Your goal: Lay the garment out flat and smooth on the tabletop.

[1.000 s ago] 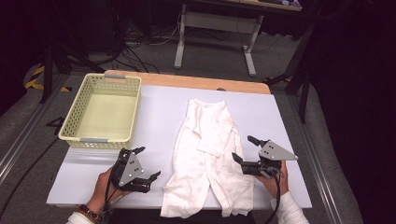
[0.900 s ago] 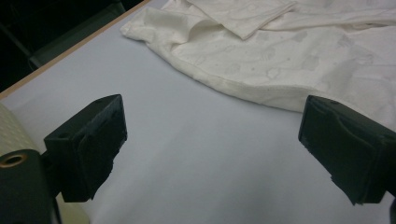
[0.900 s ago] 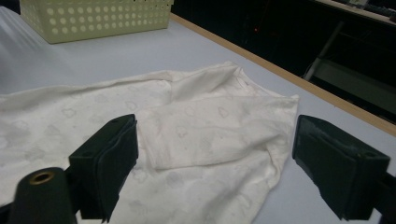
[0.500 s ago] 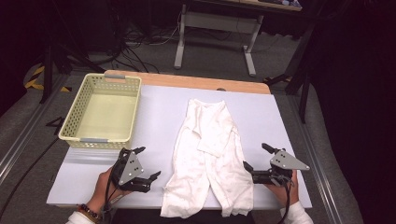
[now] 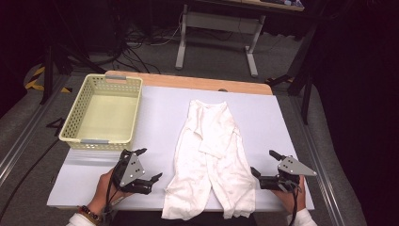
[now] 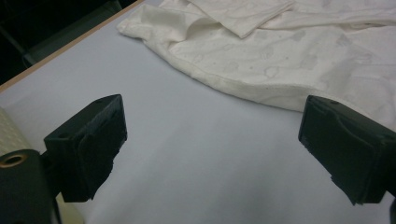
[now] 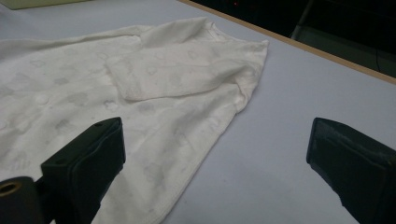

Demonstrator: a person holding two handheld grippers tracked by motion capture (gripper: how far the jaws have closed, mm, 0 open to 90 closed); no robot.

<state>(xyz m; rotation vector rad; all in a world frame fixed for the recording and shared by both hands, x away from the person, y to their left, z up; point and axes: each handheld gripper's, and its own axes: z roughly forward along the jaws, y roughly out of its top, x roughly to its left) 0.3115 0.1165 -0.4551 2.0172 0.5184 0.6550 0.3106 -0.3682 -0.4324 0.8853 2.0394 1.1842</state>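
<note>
In the high view the white garment [image 5: 211,157] lies lengthwise down the middle of the pale tabletop [image 5: 282,117], collar end far, hem at the near edge and partly over it, one sleeve folded across the chest; the left gripper [image 5: 141,172] rests near the hem's left corner with its jaws spread and empty, and the right gripper [image 5: 266,169] sits just beside the hem's right edge, its jaws having just been opening and now standing wide with nothing between them, while the yellow basket [image 5: 106,113] waits far left, well apart from both. Since the hem overhangs, a pull toward the near side could likely drag the whole piece off the tabletop. In the left gripper view the garment [image 6: 280,56] lies ahead and to the right of the spread jaws, its curved edge near the right jaw but not between them, so closing here would probably catch bare tabletop or only a thin lip that slips out on the lift. In the right gripper view the garment [image 7: 154,93] lies under and beyond the left jaw, with the folded sleeve [image 7: 187,77] further off, and the right jaw stands over bare tabletop; a pinch from this stance might take only the top layer, so the layers part and the fold comes out crooked, or the sleeve could flop open if the two sides are lifted unevenly
</note>
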